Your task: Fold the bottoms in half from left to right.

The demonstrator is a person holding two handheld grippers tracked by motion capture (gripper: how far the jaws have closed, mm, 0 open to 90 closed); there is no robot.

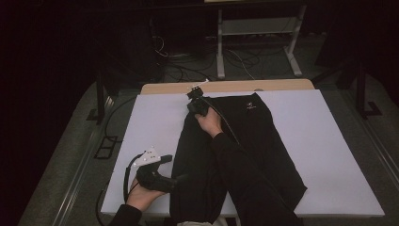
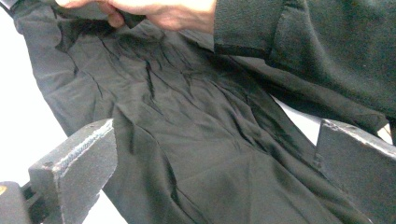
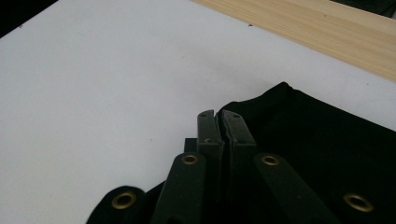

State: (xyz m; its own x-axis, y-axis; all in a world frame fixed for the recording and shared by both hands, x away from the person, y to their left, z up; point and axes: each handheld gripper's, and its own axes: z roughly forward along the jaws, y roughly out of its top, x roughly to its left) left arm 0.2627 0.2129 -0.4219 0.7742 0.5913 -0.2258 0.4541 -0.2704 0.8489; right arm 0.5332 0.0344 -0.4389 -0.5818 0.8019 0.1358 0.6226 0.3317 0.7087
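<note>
1. High view gives me a black garment (image 1: 244, 141) spread lengthwise down the middle of the white table cover (image 1: 329, 155), with a small pale logo (image 1: 250, 107) near its far end.
2. I see my right gripper (image 1: 194, 96) at the garment's far left corner, close to the wooden table edge (image 1: 226, 86) that shows beyond the cover; my right hand (image 1: 209, 121) and dark sleeve reach across the cloth to it.
3. Right gripper view shows me the two black jaws pressed together, with the dark fabric (image 3: 317, 140) just beside them and rising around their bases. I cannot tell whether any cloth is caught between the pads.
4. Brass eyelets (image 3: 124, 200) sit along the fabric edge at the bottom of that view.
5. My left gripper (image 1: 162, 160) sits at the near left of the table, just beside the garment's left edge, held by my left hand (image 1: 141, 195).
6. Left gripper view shows its jaws spread wide, one at each side, with wrinkled grey-black cloth (image 2: 196, 154) lying between and below them, not pinched.
7. At the top of that view I see the other hand (image 2: 159, 11) resting on the cloth.
</note>
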